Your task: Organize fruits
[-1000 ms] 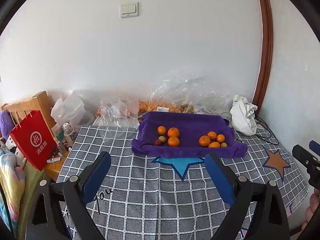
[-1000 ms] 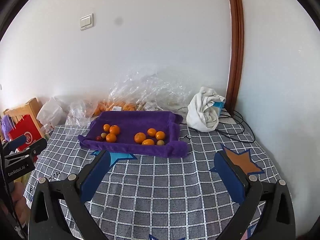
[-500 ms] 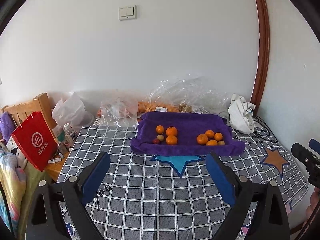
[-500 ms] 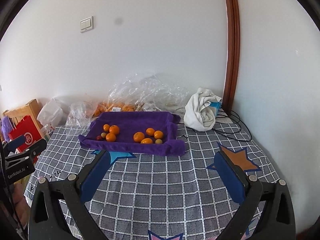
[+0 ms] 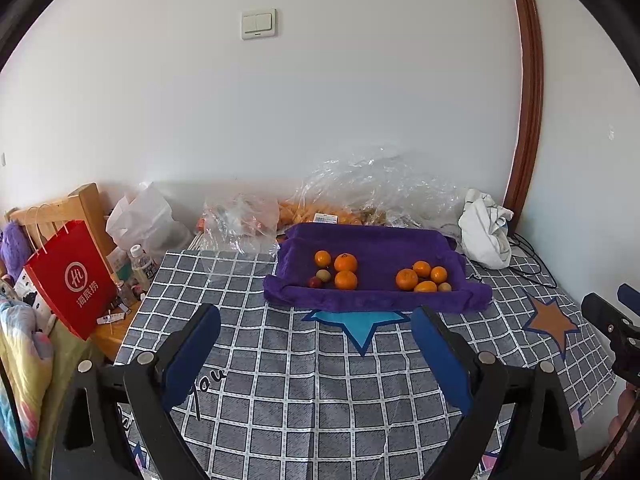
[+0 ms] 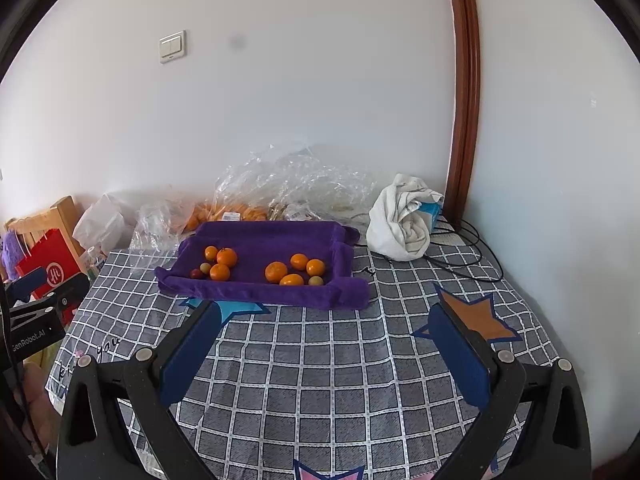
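Above the tablecloth (image 5: pixel 320 380), both grippers' fingers (image 5: pixel 192 344) gape wide, empty.

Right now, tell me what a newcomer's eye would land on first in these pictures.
The purple towel-lined tray at the far middle of the checked tablecloth stands out, holding two clusters of oranges with a few smaller fruits. Next comes the red paper bag off the table's left edge, then the crumpled clear plastic bags against the wall behind the tray. Both grippers, left and right, hang open over the near cloth.
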